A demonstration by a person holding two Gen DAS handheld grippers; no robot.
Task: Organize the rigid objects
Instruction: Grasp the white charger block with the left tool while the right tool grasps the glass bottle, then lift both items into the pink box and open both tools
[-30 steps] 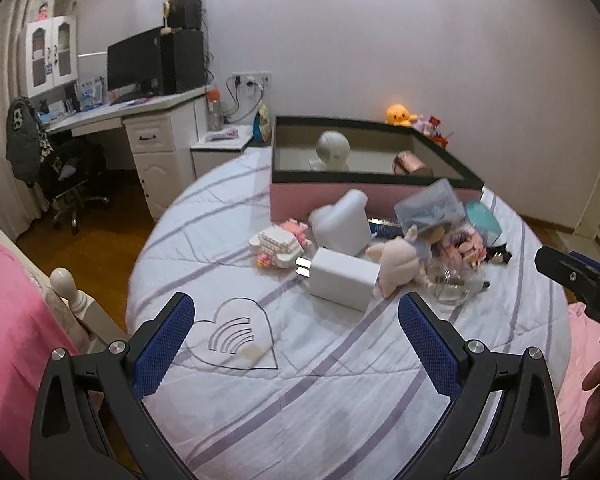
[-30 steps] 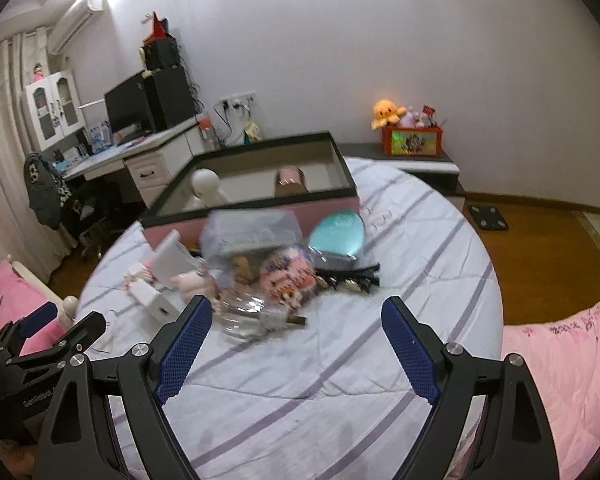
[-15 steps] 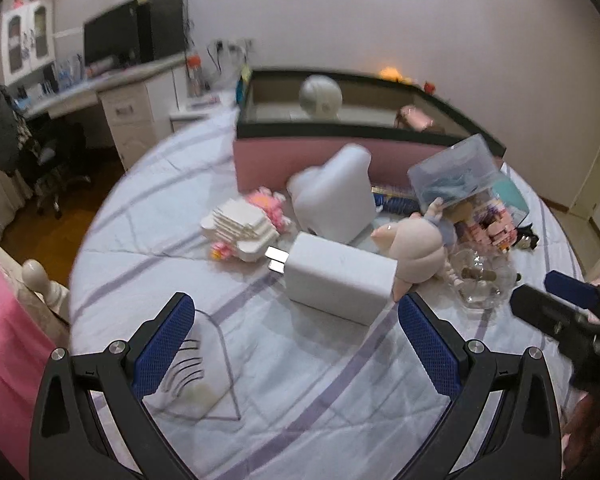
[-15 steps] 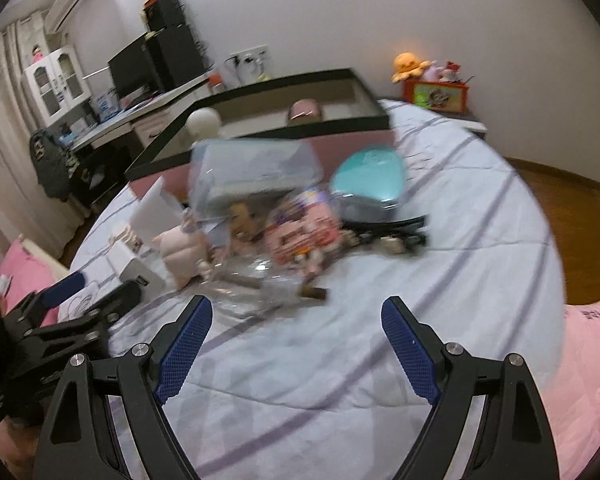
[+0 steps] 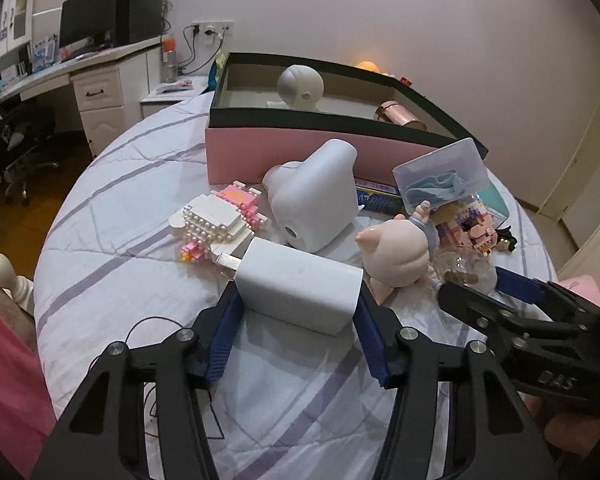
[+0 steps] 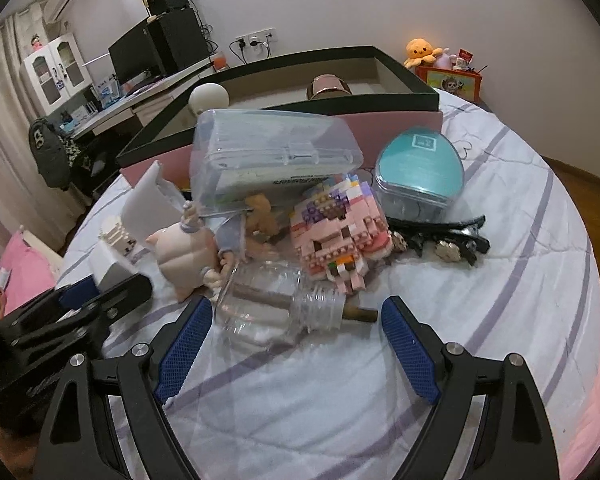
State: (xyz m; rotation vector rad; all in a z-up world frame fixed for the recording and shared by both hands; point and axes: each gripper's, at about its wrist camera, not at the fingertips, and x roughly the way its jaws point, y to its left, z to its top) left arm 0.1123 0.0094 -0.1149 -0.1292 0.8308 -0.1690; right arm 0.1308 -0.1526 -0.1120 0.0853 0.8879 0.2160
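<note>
Two hand-held grippers are seen over a bed (image 5: 112, 216) spread with a striped quilt. The white charger (image 5: 298, 286) lies on the quilt directly between the blue pads of the left hand-held gripper (image 5: 298, 322), whose jaws have just been closing and are now pressed against its two sides. Its long axis is set roughly along the gripper's line, with the metal prongs pointed away and to the left, towards a white-and-pink brick model (image 5: 216, 224). The right hand-held gripper (image 6: 296, 344) is held wide, with nothing gripped; a clear glass bottle (image 6: 276, 308) lies on its side just ahead of the pads, its corked neck turned to the right. Behind the clutter, a pink box (image 5: 260, 148) with a dark rim is seen.
</note>
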